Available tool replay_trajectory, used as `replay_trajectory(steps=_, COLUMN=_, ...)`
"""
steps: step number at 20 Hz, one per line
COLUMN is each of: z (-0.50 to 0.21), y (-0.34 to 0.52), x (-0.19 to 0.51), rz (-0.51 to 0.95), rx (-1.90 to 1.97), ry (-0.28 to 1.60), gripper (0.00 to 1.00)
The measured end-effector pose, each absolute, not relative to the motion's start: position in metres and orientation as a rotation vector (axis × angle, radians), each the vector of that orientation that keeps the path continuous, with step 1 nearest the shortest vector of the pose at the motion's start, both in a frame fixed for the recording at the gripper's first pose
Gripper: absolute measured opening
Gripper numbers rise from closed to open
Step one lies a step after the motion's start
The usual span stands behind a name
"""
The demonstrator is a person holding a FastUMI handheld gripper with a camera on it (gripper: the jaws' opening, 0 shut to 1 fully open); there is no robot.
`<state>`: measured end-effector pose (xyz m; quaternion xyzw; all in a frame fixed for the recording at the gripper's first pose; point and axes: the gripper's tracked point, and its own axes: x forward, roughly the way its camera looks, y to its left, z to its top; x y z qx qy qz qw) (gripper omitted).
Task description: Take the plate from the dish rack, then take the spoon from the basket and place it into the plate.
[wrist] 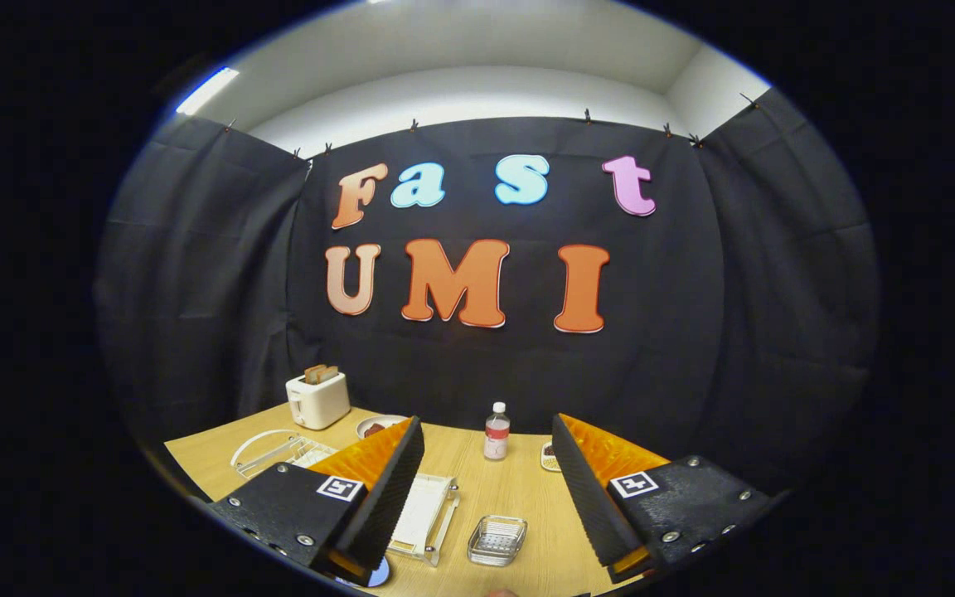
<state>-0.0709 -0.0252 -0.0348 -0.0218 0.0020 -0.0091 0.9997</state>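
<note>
Jaws: the gripper (486, 423) is released, its jaws standing wide apart with nothing between them but open counter (519, 489); they hang above it and touch nothing.

Dish rack: the white dish rack (426, 516) sits low on the counter, just inside your left jaw and partly tucked under it, nearer you than the bottle (496, 431).

Plate: a flat white piece lying in the rack looks to be the plate (419, 506). It is pale, smooth and thin-edged, but too small here to be sure how it leans.

Long axis: rack and plate run away from you, roughly along the jaws, leaning slightly to your right at the far end.

Coming move: judge it as down and a touch to the left, so that the plate's edge comes between the jaws and not under the left one.

Basket: the white wire basket (278, 452) lies beyond and outside the left jaw, near the toaster (317, 400); you cannot make out the spoon in it.

Nearby: a small clear dish (496, 540) stands just right of the rack, between the jaws; keep off it in the descent.

Progress: by this view, the first step is not yet done.
</note>
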Motion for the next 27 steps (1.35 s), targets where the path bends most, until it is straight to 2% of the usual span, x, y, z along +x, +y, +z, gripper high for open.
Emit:
replay_trajectory(steps=10, z=0.021, y=-0.026, x=-0.08, rz=-0.053, rx=-0.035, ry=-0.072, gripper=0.97)
replay_trajectory(steps=27, z=0.015, y=-0.04, x=-0.083, rz=-0.124, rx=-0.021, ry=-0.095, gripper=0.97)
